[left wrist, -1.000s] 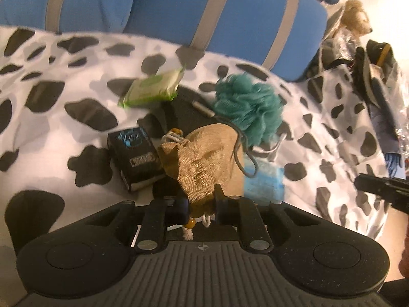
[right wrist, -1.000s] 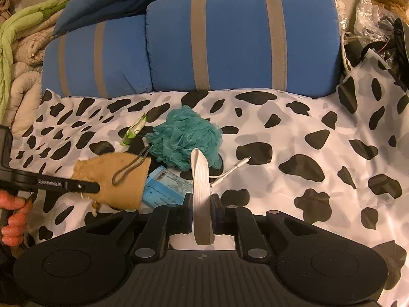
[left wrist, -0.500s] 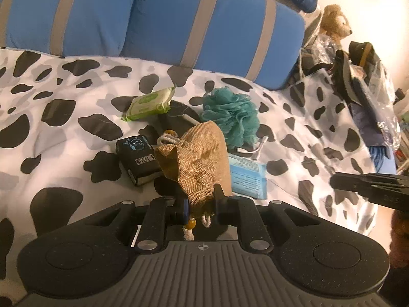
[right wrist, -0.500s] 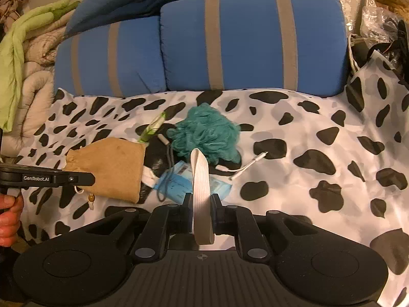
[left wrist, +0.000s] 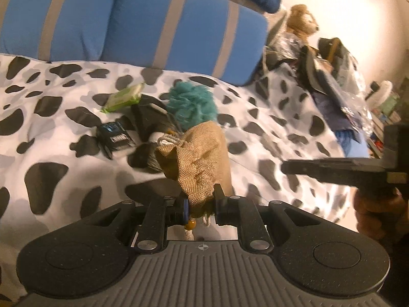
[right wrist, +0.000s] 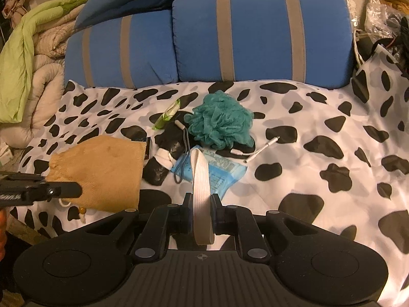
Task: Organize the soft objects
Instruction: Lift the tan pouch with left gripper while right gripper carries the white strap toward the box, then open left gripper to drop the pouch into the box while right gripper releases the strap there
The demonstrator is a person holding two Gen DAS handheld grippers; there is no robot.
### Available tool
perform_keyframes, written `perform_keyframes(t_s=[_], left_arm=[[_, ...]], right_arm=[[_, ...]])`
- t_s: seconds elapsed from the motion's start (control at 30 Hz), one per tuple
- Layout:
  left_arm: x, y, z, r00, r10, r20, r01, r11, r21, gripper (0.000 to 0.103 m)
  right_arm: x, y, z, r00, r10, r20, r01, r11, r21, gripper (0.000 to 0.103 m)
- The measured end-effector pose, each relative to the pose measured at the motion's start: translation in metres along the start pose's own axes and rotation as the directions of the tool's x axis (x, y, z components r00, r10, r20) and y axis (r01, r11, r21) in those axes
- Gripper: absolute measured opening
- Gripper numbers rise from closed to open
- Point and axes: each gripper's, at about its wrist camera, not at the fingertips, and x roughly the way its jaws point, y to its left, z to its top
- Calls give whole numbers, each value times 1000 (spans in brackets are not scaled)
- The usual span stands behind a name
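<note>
pinching a tan burlap pouch (left wrist: 202, 158) at its neck, the left gripper (left wrist: 200, 202) fingers hold it above the cow-print bed (right wrist: 319, 179). the right gripper (right wrist: 200, 212) fingers clamp a white strap (right wrist: 200, 176). the teal loofah (right wrist: 221, 122) lies mid-bed amid clutter; the bed's right side is bare.

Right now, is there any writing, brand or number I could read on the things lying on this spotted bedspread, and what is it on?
No text here can be read for certain.
Black box: pale lettering and a blue emblem, too blurred to read.
Blue packet: rows of fine print, too small to read.
Green wipes pack: no legible print.
Left gripper: a small pale mark on its side, unreadable.
Burlap pouch and white strap: no writing visible.
</note>
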Motion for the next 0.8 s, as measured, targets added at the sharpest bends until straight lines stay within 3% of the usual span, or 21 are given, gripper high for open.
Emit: perform_keyframes(t_s=[0.3,0.47,0.63,0.7,0.8], left_arm=[[-9,-24,-40,986,-75,-147,88,993,85,17],[-5,-31,-56,958,-97,-269,131,985,110,17],[7,-36,-73,919,-41,-393,114,979,166,27],[11,-35,-75,914,0,-406,80,980,182,42],[12,-30,-73,917,37,-398,36,984,174,45]], right_arm=[[-28,10,-23,1000,7,13,-7,1000,9,16],[-39,22,-34,999,38,8,-38,999,-11,16],[-46,35,-45,996,87,-32,-88,995,-51,16],[-47,41,-50,993,103,-50,-107,992,-71,16],[-46,47,-56,990,114,-86,-122,988,-96,16]])
